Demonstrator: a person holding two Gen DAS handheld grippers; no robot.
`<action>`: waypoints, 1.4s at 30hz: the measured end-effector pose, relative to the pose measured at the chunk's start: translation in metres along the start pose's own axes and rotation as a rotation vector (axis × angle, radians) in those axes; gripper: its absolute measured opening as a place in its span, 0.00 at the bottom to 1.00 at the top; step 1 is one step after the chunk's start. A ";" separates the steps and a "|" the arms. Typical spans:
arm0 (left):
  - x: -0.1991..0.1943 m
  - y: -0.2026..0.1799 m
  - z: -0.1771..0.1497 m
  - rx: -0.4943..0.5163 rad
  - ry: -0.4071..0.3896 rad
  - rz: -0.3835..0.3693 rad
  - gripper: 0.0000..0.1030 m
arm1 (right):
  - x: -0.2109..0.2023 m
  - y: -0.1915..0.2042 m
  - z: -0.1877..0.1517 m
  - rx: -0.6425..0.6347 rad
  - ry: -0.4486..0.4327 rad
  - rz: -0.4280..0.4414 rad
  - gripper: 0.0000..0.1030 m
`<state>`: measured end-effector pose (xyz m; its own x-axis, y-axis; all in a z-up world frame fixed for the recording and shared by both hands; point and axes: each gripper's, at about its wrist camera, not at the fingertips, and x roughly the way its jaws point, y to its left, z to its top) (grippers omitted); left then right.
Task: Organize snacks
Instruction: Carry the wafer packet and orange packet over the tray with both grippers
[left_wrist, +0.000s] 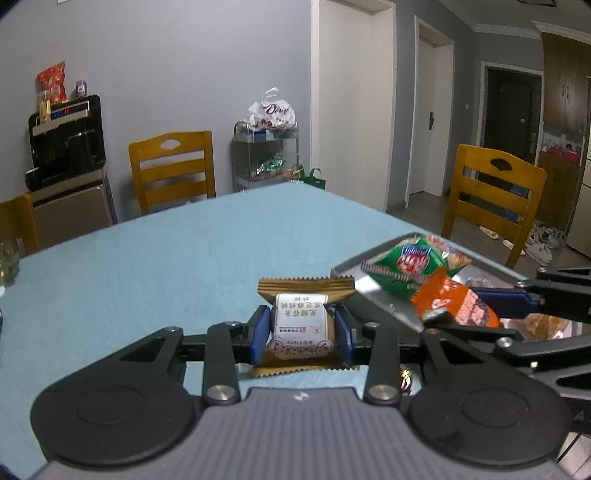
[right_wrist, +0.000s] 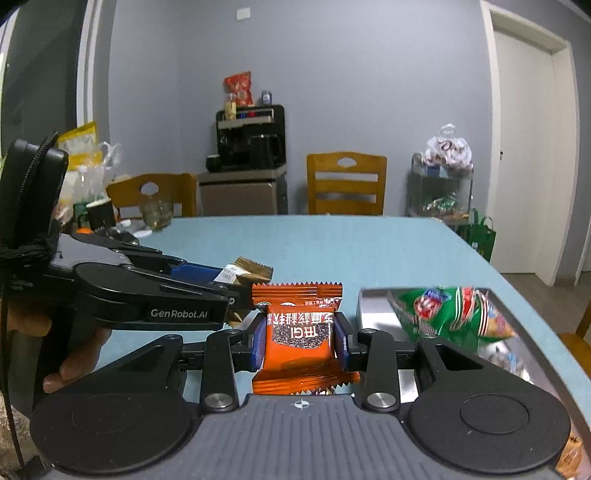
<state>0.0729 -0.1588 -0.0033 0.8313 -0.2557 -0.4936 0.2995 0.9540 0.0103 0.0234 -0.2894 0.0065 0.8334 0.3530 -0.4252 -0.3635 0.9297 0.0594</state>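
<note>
Above a blue table (left_wrist: 147, 258), the left gripper (left_wrist: 301, 334) pinches a gold-wrapped snack (left_wrist: 301, 325) while the right gripper (right_wrist: 300, 338) clamps an orange snack packet (right_wrist: 297, 336), with a green packet (right_wrist: 450, 314) lying in the metal tray (right_wrist: 373, 314) just right of both.

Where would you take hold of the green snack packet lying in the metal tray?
Probably across the puffed middle of the green packet, coming from above. It lies tilted in the metal tray, whose raised rim blocks a level approach, and its crimped ends look thin and slippery. Both grippers already hold snacks, so one would have to release first.
</note>
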 end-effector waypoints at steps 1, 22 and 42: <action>-0.003 -0.001 0.004 0.002 -0.006 -0.005 0.35 | -0.002 -0.001 0.003 -0.004 -0.005 0.001 0.36; 0.002 -0.100 0.049 0.105 0.016 -0.217 0.35 | -0.043 -0.082 0.003 0.103 -0.070 -0.193 0.37; 0.098 -0.142 0.027 0.154 0.195 -0.248 0.35 | -0.031 -0.116 -0.051 0.154 0.115 -0.221 0.37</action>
<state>0.1241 -0.3239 -0.0293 0.6239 -0.4279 -0.6539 0.5608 0.8279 -0.0066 0.0186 -0.4130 -0.0331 0.8296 0.1342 -0.5421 -0.1036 0.9908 0.0867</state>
